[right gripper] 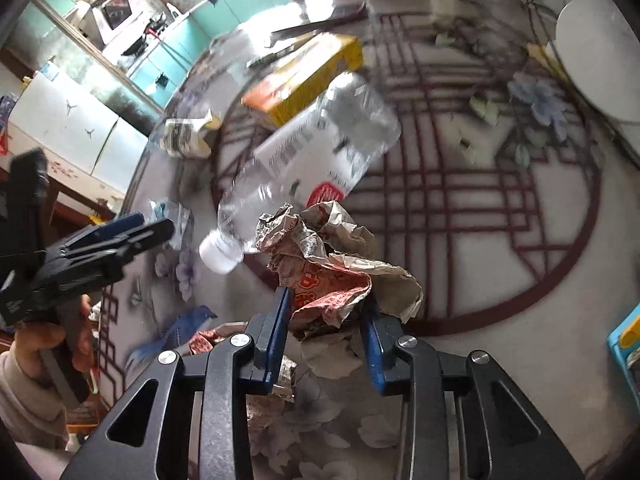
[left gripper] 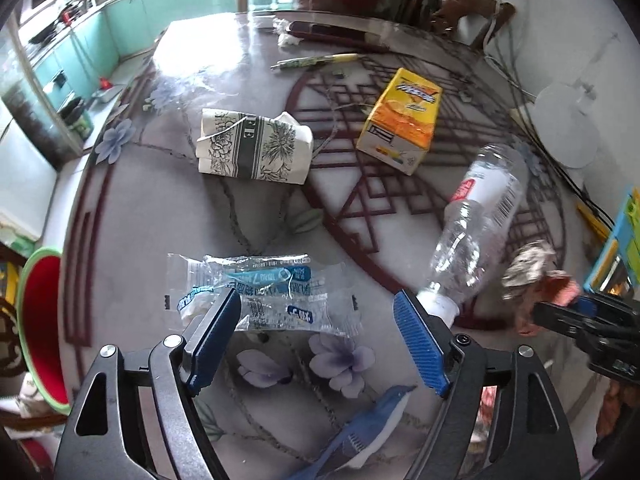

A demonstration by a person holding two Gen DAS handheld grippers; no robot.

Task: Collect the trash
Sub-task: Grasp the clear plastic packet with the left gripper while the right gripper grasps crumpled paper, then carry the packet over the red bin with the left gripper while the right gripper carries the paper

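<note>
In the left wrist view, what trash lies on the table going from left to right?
Clear plastic wrapper → folded paper cup → yellow juice carton → clear plastic bottle → crumpled paper, clamped in the right hand-held gripper.

on the counter (left gripper: 168, 208) the plastic wrapper (left gripper: 256, 292) lies nearest; behind it the folded paper cup (left gripper: 254, 146), the juice carton (left gripper: 400, 120) to its right, the bottle (left gripper: 476, 220) rightmost.
</note>
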